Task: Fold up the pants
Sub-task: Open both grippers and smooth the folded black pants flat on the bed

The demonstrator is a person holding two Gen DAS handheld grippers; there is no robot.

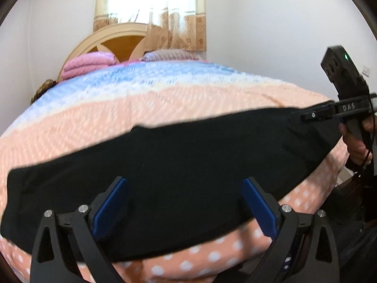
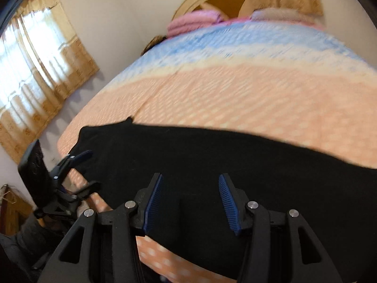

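Black fabric pants (image 1: 179,165) lie in a long flat band across the near part of the bed, running from your left side to your right, on a peach polka-dot bedspread (image 1: 165,103) that turns to a blue-and-white stripe farther up.

Your left tool (image 1: 185,202) hangs over the middle-left stretch of the pants with its blue ribbed pads (image 1: 110,208) spread wide apart, nothing between them; from the right wrist view the same tool (image 2: 90,168) shows at the pants' left end, its fingers apart on either side of the cloth edge. Whether they touch the cloth you cannot tell.

Your right tool (image 2: 190,202) sits above the pants near the front edge of the bed, pads released with a clear gap and no fabric caught. In the left wrist view that tool (image 1: 313,115) lies at the far right end of the pants, seen edge-on, so its opening cannot be judged there.

Beyond the bedspread, folded pink blankets (image 1: 88,64) rest against a cream arched headboard (image 1: 113,40), under a window with tan patterned curtains (image 1: 176,35). Both views are blurred.
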